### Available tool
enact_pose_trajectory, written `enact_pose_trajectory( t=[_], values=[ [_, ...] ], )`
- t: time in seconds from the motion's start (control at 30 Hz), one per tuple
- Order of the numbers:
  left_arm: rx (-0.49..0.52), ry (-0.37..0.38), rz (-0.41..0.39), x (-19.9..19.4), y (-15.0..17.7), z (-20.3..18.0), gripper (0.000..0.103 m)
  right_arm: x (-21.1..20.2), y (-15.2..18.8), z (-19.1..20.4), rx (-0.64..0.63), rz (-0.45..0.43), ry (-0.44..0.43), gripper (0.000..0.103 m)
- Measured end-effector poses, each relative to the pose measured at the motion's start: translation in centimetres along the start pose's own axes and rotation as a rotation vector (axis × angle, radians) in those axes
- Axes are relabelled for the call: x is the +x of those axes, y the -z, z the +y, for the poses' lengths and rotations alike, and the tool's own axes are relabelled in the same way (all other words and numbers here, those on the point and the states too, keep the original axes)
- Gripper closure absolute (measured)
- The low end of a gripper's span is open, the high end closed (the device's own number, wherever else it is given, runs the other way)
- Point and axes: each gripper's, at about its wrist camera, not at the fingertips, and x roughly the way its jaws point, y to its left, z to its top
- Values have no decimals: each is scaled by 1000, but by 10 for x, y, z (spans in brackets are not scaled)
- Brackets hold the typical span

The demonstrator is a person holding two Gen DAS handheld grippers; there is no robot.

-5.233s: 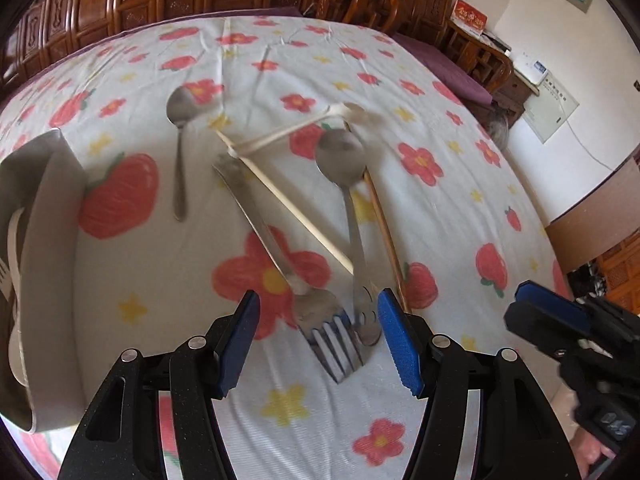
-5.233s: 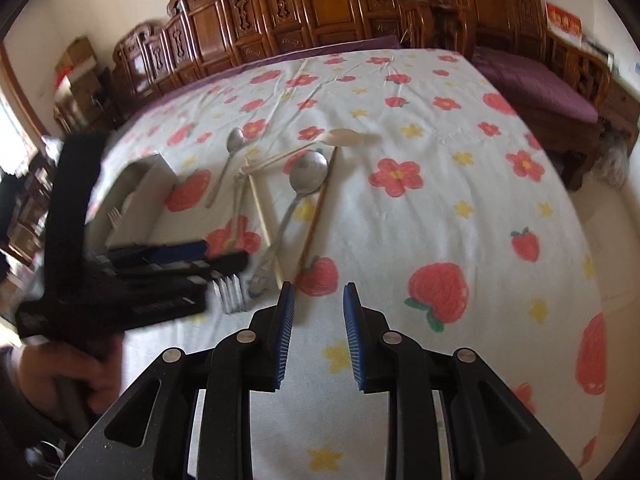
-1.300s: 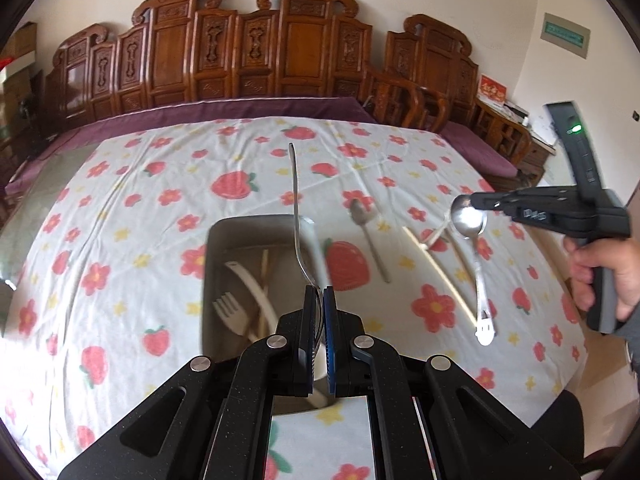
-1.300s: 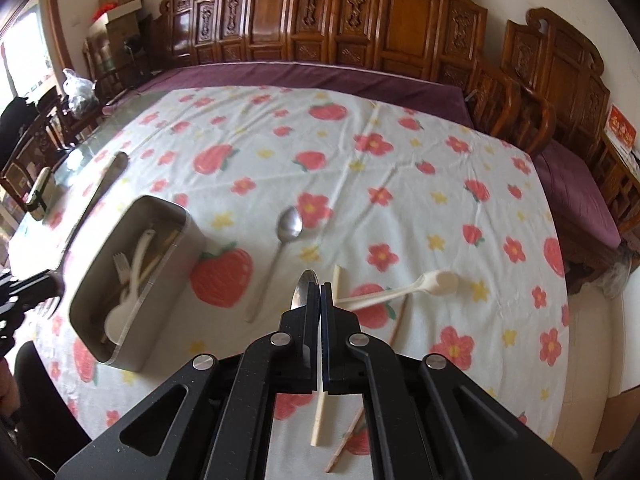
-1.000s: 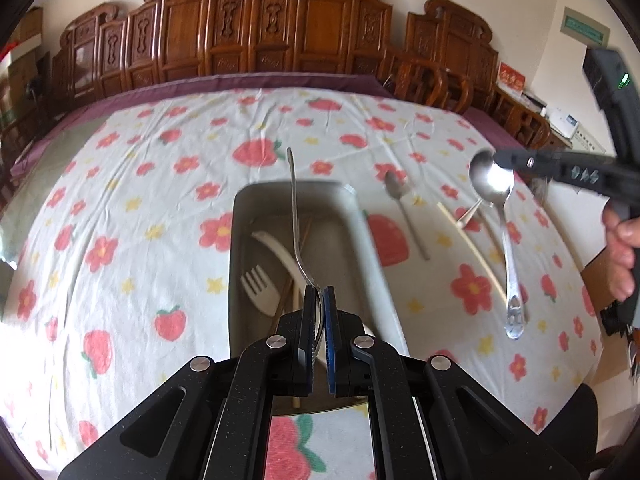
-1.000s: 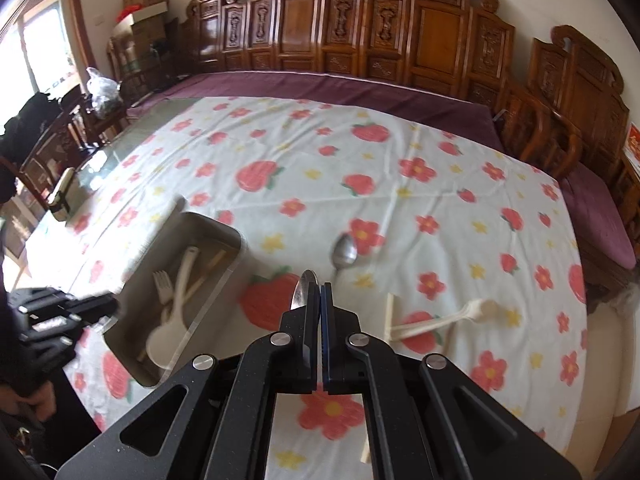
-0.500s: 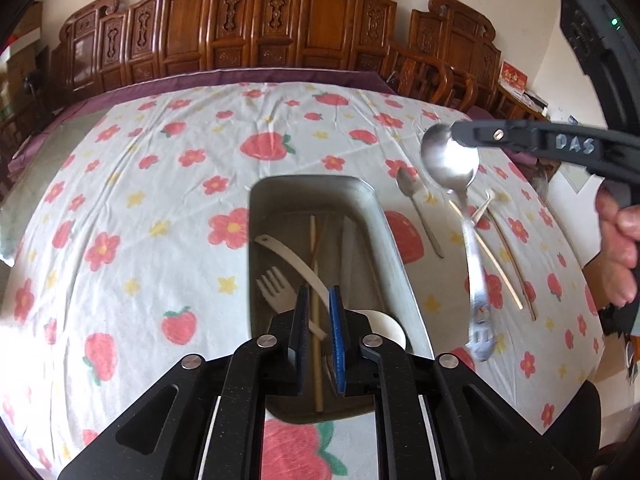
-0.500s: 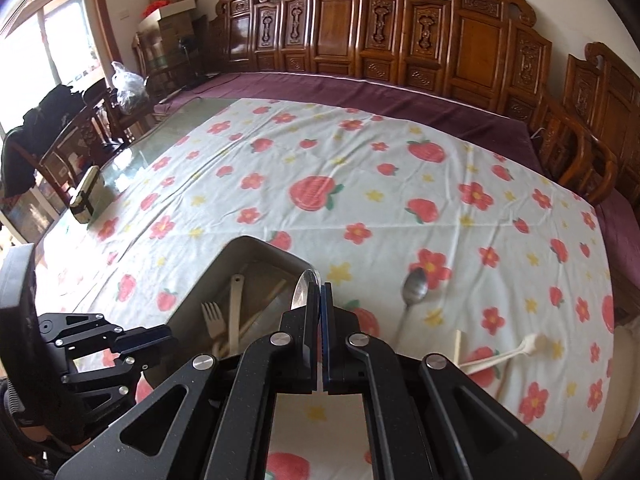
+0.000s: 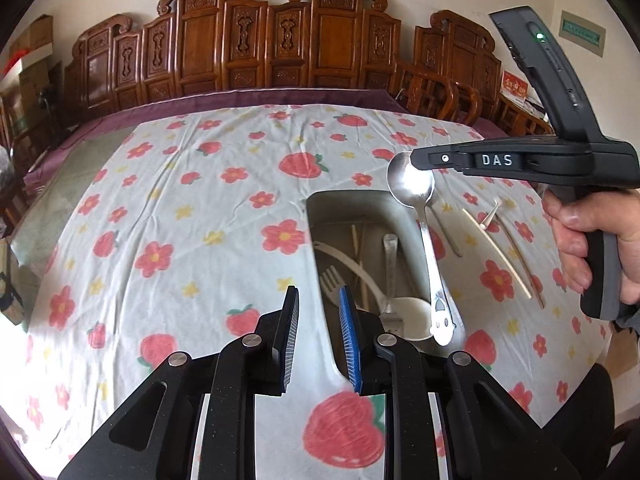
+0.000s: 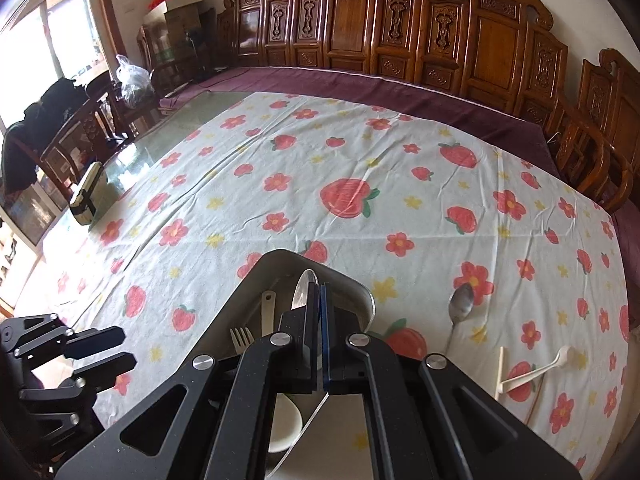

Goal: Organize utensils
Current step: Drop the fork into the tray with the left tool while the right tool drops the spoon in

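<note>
R gripper (image 9: 416,159) dangles spoon (image 9: 424,232) over tray (image 9: 320,216); L gripper (image 9: 319,330) seemingly empty.

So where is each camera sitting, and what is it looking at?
Left wrist: on the left gripper, facing across the table at the tray; its open fingers show, plus a hand holding the right gripper.
Right wrist: on the right gripper, above the tray; its shut fingers pinch a metal spoon.
Both share: the tray, that spoon, the flowered cloth.

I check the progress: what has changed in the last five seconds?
The left gripper carried the fork into the tray; its jaws have just been opening, empty now. The right gripper picked up a spoon and brought it over the tray. Small spoon and chopsticks stayed.
</note>
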Motion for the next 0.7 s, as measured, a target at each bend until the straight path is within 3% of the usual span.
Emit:
enact_pose_trajectory(
  t=[0.7],
  values=[
    [-32,-21,-25,-10,1,32,79,39,2,35,5,32,48,101]
  ],
)
